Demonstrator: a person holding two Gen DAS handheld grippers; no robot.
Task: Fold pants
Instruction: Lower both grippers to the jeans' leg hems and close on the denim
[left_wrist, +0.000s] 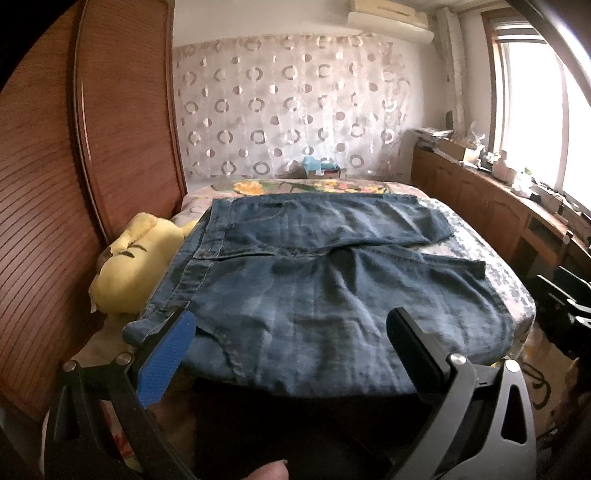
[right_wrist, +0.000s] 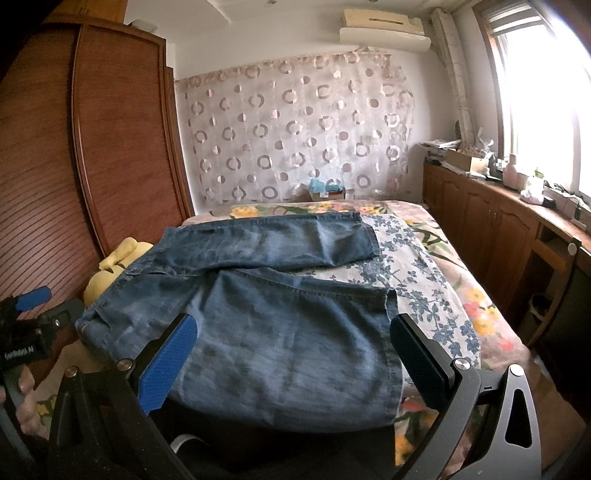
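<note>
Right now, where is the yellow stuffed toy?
In both views the yellow stuffed toy lies on the bed's left side, squeezed between the wooden wardrobe and the waistband end of the jeans.

Only one bit of writing shows anywhere. In the right wrist view, off to the left of the right gripper (right_wrist: 293, 330), the left gripper (right_wrist: 35, 299) carries a black body with small white lettering on its side. It looks like "GenRobot AI", though the letters are tiny and smeared, so only the closing "AI" comes through with any confidence. Farther ahead of the grippers, a small box (right_wrist: 327, 192) by the curtain has a printed face, too small to read. The air conditioner (right_wrist: 384, 27) high on the wall shows no legible brand mark. Nothing can be read in the left wrist view.
</note>
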